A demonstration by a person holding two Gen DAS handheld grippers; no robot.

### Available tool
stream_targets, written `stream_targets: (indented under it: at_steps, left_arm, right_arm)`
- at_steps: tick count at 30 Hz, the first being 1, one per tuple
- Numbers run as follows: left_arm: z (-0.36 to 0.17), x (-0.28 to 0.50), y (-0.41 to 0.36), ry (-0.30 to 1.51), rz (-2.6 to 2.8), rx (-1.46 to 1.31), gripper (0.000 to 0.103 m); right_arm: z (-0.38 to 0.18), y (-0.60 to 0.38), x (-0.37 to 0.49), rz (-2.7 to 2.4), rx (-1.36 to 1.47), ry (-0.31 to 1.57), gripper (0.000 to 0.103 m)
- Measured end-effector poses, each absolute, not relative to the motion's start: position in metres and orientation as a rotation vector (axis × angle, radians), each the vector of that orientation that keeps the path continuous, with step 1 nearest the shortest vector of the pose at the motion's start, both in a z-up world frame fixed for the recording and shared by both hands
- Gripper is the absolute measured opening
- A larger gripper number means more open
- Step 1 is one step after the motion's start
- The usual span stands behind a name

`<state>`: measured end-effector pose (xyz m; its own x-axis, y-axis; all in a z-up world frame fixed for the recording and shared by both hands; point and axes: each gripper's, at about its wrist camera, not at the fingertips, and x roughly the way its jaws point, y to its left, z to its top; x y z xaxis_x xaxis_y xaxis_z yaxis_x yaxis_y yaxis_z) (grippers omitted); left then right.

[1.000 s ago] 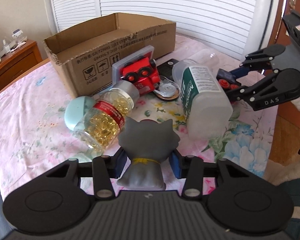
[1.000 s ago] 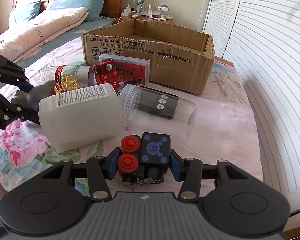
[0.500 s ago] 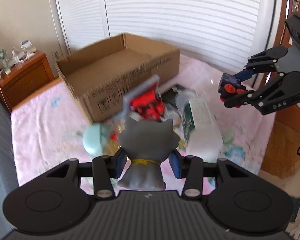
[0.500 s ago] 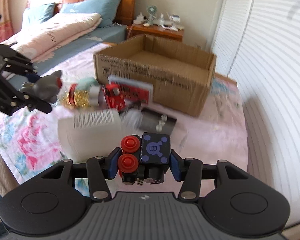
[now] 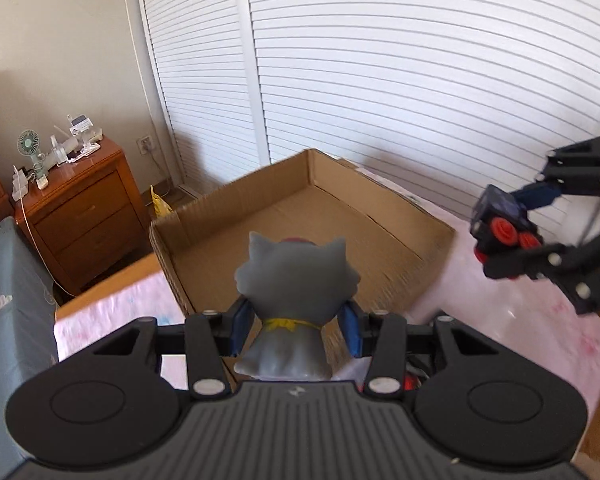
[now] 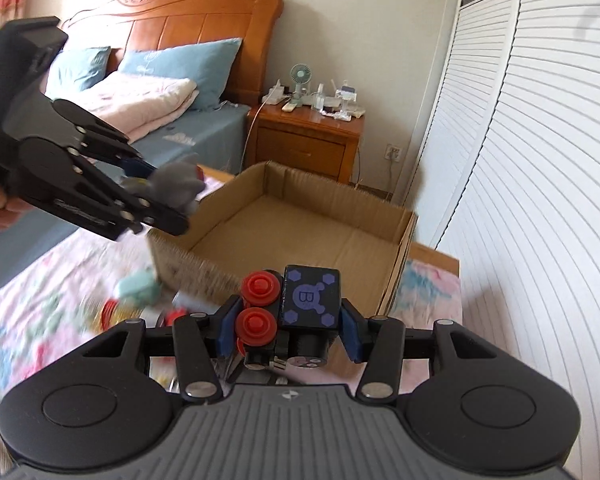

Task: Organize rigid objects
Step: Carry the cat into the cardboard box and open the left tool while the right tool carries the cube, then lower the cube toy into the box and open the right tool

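My left gripper is shut on a grey cat figurine and holds it in the air near the front rim of an open cardboard box. My right gripper is shut on a dark blue toy block with red wheels, held in the air in front of the box. In the right wrist view the left gripper with the cat is at the box's left corner. In the left wrist view the right gripper is to the right of the box.
A pill jar and teal object lie blurred on the floral bedspread below the right gripper. A wooden nightstand with a small fan stands beyond the box. White louvred doors run behind it.
Both grippers have risen from the bed with their objects and moved toward the cardboard box. The pile of objects has dropped out of the left view.
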<state>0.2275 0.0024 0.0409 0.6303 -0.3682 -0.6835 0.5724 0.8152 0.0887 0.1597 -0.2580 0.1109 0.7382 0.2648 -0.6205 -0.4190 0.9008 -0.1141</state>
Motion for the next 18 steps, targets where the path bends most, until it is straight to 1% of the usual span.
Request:
stream_targets:
  at_steps: [7,8,10,11,12,18]
  left_arm:
    - [0.034,0.287,-0.005,0.739,-0.484,0.291,0.045]
    - [0.031,0.294,-0.004,0.746,-0.471,0.282,0.047]
    - [0.025,0.304,-0.004,0.757,-0.439,0.274,0.063]
    - [0.023,0.307,-0.003,0.749,-0.415,0.277,0.078]
    - [0.021,0.307,-0.002,0.727,-0.388,0.276,0.085]
    - [0.021,0.299,0.008,0.735,-0.385,0.236,0.088]
  right_arm:
    - [0.118,-0.252,0.200,0.371,-0.234,0.656,0.055]
    - [0.118,-0.251,0.203,0.369,-0.234,0.656,0.055]
    - [0.117,-0.249,0.210,0.361,-0.240,0.659,0.055]
    - [0.116,-0.248,0.213,0.360,-0.240,0.663,0.055]
    - [0.115,-0.247,0.215,0.359,-0.240,0.667,0.055]
    - [0.108,-0.241,0.230,0.358,-0.253,0.692,0.055]
